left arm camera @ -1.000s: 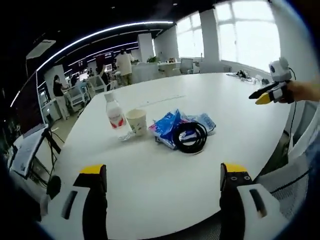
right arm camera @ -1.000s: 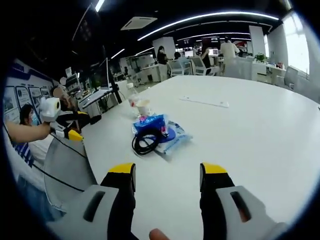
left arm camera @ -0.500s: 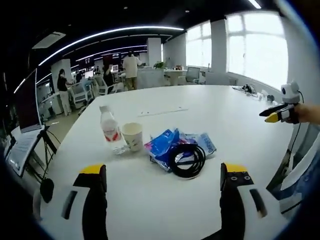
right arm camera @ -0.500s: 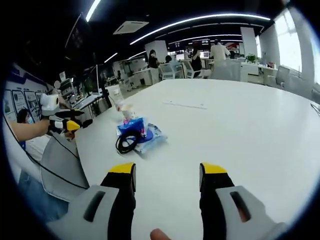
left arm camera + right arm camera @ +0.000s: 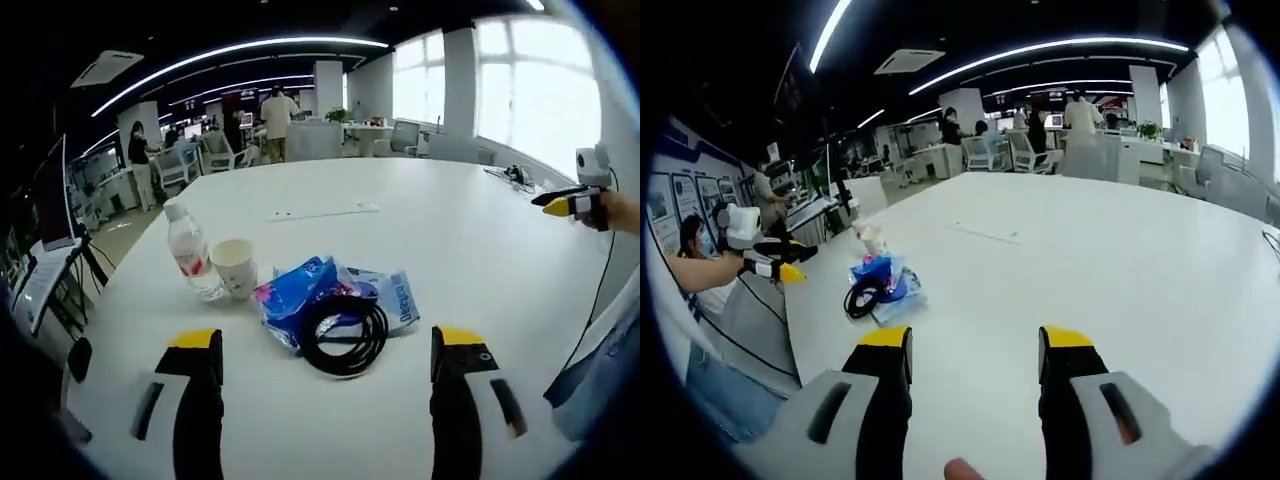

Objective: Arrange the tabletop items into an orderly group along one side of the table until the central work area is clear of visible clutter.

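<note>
Just ahead of the left claw point(image 5: 315, 375), a small heap of things is sitting on the white counter point(image 5: 470, 240). The left claw is hanging wide open and holding nothing, with the black cable coil point(image 5: 343, 335) lying nearest, between its two jaws. The coil is resting on top of the blue packets point(image 5: 300, 295), maybe because they were dropped together. Past them and to the left, a paper cup point(image 5: 234, 268) is standing upright, just beside a clear water bottle point(image 5: 186, 240) with a red label. I cannot tell what is inside the cup. The right claw point(image 5: 975, 350) is open too, gripping nothing, and the heap is lying far ahead of it, off to the left. Nothing is being tidied yet, I think.
</note>
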Action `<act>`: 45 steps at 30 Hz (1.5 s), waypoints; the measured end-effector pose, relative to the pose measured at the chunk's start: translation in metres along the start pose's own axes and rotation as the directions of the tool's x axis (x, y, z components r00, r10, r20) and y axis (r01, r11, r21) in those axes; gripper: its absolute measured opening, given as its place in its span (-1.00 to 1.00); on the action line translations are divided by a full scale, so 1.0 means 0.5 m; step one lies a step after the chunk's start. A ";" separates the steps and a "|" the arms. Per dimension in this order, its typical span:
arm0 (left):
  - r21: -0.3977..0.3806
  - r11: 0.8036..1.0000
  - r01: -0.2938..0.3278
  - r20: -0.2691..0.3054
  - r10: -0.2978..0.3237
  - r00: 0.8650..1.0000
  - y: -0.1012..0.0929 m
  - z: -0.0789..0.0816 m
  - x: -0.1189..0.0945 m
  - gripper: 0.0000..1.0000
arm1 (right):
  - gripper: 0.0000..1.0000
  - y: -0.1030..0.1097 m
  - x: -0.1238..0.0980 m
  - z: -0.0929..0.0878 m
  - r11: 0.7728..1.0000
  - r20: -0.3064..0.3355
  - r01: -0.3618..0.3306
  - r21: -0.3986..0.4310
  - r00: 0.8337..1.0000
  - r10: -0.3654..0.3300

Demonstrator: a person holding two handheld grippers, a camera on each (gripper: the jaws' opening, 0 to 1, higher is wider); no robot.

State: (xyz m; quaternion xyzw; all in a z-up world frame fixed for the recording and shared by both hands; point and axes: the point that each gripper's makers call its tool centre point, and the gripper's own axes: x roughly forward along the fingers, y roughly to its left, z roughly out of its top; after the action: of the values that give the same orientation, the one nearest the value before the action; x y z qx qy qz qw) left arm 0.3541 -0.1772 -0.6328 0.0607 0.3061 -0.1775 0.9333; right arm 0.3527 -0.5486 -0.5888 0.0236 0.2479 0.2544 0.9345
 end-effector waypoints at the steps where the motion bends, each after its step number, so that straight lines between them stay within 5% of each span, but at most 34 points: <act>1: -0.021 1.000 0.003 -0.032 -0.004 0.999 0.007 -0.011 0.011 0.62 | -0.01 -0.002 0.002 0.005 1.000 0.007 0.004 0.006 1.000 -0.004; 7: -0.053 0.999 0.008 -0.064 -0.012 0.998 0.021 -0.005 0.045 0.50 | -0.04 0.004 0.022 0.003 0.999 0.003 0.018 0.027 1.000 -0.018; 13: -0.184 0.983 0.003 -0.084 -0.018 0.996 0.019 -0.030 0.082 0.43 | -0.05 0.006 0.039 -0.041 0.996 -0.037 0.023 0.088 0.999 -0.020; 17: -0.263 0.965 -0.008 -0.081 -0.014 0.997 0.015 -0.045 0.098 0.28 | -0.05 0.019 0.043 -0.044 0.997 -0.042 0.006 0.083 0.999 -0.002; 22: -0.327 0.944 -0.055 -0.144 0.008 0.990 0.020 -0.086 0.131 0.28 | -0.06 0.015 0.048 -0.043 0.996 -0.036 -0.001 0.093 0.999 0.005; 26: -0.437 0.896 -0.083 -0.143 0.022 0.989 0.024 -0.096 0.140 0.26 | -0.06 0.015 0.047 -0.046 0.989 -0.019 -0.018 0.144 1.000 0.021; 33: -0.455 0.884 -0.110 -0.168 0.036 0.985 0.025 -0.111 0.161 0.20 | -0.07 0.017 0.043 -0.063 0.988 -0.033 -0.026 0.149 0.999 0.032; 45: -0.528 0.831 -0.172 -0.226 0.058 0.972 0.026 -0.134 0.196 -0.05 | -0.10 0.022 0.024 -0.076 0.986 -0.016 -0.034 0.162 0.999 0.037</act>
State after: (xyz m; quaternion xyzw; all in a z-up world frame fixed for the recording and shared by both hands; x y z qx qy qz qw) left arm 0.3954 -0.1791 -0.7445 -0.1708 0.4318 -0.0194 0.8854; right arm 0.3386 -0.5362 -0.6256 0.1015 0.2760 0.2504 0.9224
